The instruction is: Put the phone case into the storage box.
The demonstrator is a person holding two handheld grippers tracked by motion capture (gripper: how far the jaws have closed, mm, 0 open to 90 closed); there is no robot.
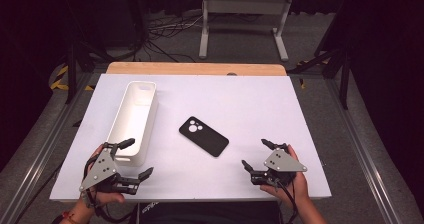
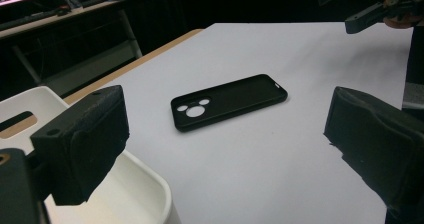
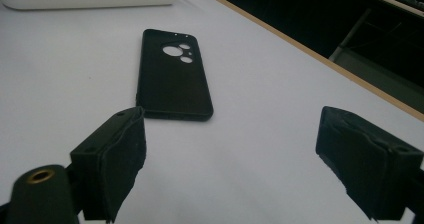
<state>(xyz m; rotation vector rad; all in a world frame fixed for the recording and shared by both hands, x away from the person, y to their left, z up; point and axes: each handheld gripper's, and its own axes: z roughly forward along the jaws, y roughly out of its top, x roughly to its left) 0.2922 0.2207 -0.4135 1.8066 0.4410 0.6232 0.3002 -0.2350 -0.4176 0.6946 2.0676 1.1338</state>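
Two grippers gaping empty, left gripper (image 1: 131,160), right gripper (image 1: 256,155), phone case (image 1: 203,136), perhaps rubber, between

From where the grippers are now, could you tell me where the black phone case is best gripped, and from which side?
Probably across its two long edges, near the plain end away from the camera cutouts. The phone case lies flat and apart from the white bin, so only its thin edges offer purchase. The right gripper, jaws open, points at that plain end and could come down from above.
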